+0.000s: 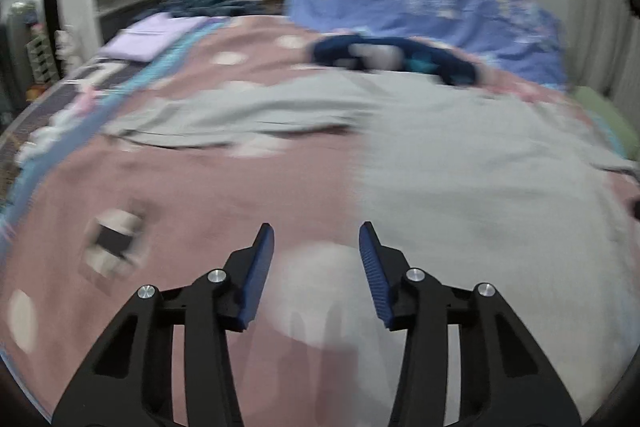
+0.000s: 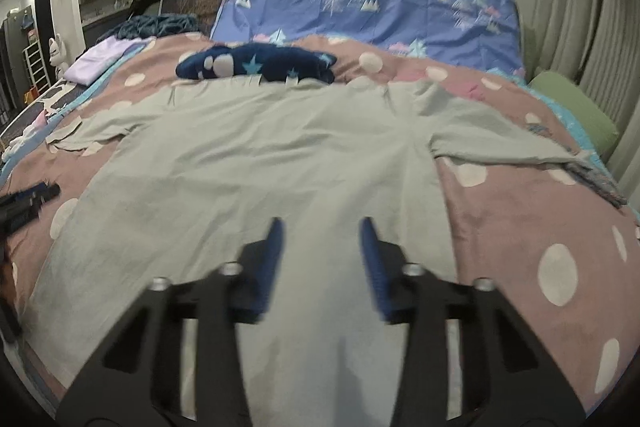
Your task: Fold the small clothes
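Note:
A pale grey T-shirt (image 2: 260, 163) lies spread flat on the pink spotted bedspread (image 2: 520, 227), both sleeves out to the sides. My right gripper (image 2: 321, 223) hovers over the shirt's near part, open, with nothing between its blue pads. My left gripper (image 1: 316, 227) is over bare bedspread just left of the shirt's (image 1: 480, 167) left edge, open and empty too. In the right wrist view the left gripper (image 2: 48, 190) shows at the far left edge. The left wrist view is blurred.
A dark blue star-print garment (image 2: 256, 65) lies crumpled just beyond the shirt's collar. A folded lilac cloth (image 2: 100, 61) sits at the far left of the bed. A blue patterned sheet (image 2: 380, 3) covers the bed's head, and a green pillow (image 2: 572, 107) lies right.

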Tool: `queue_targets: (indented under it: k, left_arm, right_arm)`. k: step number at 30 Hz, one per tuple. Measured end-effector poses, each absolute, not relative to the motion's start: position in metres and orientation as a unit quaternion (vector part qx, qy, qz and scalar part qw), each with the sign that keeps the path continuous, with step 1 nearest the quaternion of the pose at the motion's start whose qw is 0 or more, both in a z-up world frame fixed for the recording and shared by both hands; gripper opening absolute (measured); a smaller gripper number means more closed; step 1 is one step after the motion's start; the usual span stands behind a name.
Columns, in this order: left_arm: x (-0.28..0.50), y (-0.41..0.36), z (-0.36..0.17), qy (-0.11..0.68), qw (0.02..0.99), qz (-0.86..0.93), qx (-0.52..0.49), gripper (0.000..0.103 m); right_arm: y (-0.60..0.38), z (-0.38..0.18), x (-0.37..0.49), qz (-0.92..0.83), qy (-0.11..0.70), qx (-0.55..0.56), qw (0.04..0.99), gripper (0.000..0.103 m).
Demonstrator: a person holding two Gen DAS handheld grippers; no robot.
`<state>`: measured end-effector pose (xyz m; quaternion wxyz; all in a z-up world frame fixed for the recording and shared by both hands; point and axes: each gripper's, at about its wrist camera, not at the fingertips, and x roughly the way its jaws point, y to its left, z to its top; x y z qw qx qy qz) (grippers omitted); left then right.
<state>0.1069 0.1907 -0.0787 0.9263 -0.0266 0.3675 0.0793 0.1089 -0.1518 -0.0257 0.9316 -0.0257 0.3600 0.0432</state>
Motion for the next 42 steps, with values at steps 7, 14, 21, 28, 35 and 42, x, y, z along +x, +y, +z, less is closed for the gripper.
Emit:
queue_targets:
  k: [7,14,21,28,35,42]
  left_arm:
    - [0.176,0.332,-0.091,0.378,0.895,0.237,0.002,0.047]
    - [0.247,0.391,-0.114,0.430,0.862,0.257,0.079,0.052]
    - [0.282,0.400,-0.134,0.462,0.851,0.227,0.104,0.054]
    - [0.279,0.417,-0.098,0.439,0.869,0.230,0.019,0.002]
    - [0.269,0.352,-0.025,0.393,0.911,0.121,-0.030,0.002]
    - [0.260,0.181,0.013,0.370,0.926,-0.013,0.073,0.002]
  right_arm:
    - [-0.140,-0.038,0.156,0.043,0.380,-0.071,0.921,0.042]
    - [-0.119,-0.045,0.191,0.049,0.388,-0.087,0.916,0.052]
    - [-0.106,-0.061,0.213,0.054,0.416,-0.076,0.905,0.053]
    - [-0.111,-0.057,0.211,0.053,0.412,-0.060,0.908,0.053]
    - [-0.128,-0.043,0.201,0.054,0.394,-0.035,0.917,0.053]
    - [-0.151,-0.033,0.186,0.055,0.380,-0.026,0.923,0.053]
